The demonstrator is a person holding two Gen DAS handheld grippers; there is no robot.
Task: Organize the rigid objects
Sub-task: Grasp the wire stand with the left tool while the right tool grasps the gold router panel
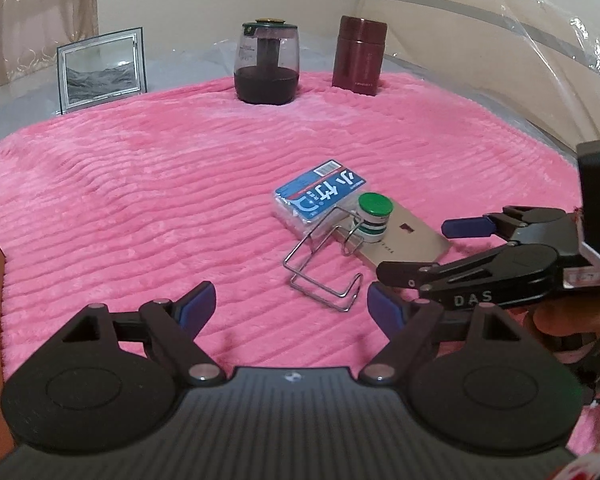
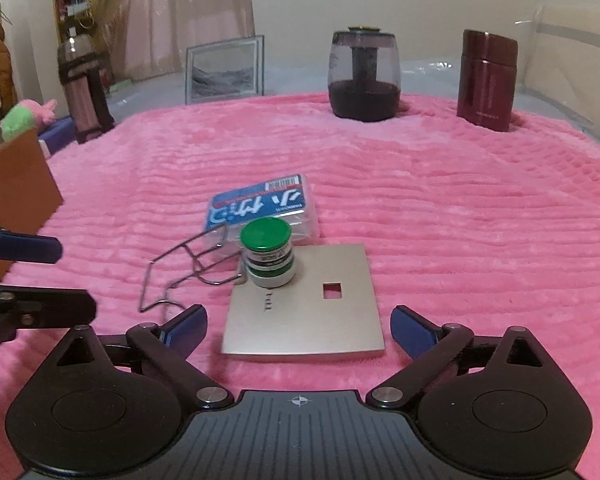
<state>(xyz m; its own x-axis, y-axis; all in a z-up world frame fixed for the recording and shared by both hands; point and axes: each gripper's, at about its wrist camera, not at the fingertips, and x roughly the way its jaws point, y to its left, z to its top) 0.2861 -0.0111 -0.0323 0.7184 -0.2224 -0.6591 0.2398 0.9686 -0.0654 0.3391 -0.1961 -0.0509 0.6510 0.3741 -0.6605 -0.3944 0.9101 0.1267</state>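
Centrally, on the pink blanket (image 2: 440, 208), a green-capped jar (image 2: 267, 252) stands on a metal plate (image 2: 312, 312), touching a wire holder (image 2: 188, 268) and a blue Japanese-lettered box (image 2: 260, 206). Left gripper (image 1: 290, 304), jaws apart; right gripper (image 2: 298, 326), marked "DAS", jaws apart.

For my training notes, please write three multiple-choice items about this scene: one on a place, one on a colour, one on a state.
1. Where does the small bottle stand?
A. on the metal plate
B. on the blue packet
C. beside the maroon flask

2. What colour is the bottle's cap?
A. red
B. green
C. white

3. How are the right tongs?
A. shut on the plate
B. shut on the wire rack
C. open

Key: 1 A, its base rests on the plate's corner; 2 B, the cap is green; 3 C, fingers apart, holding nothing.
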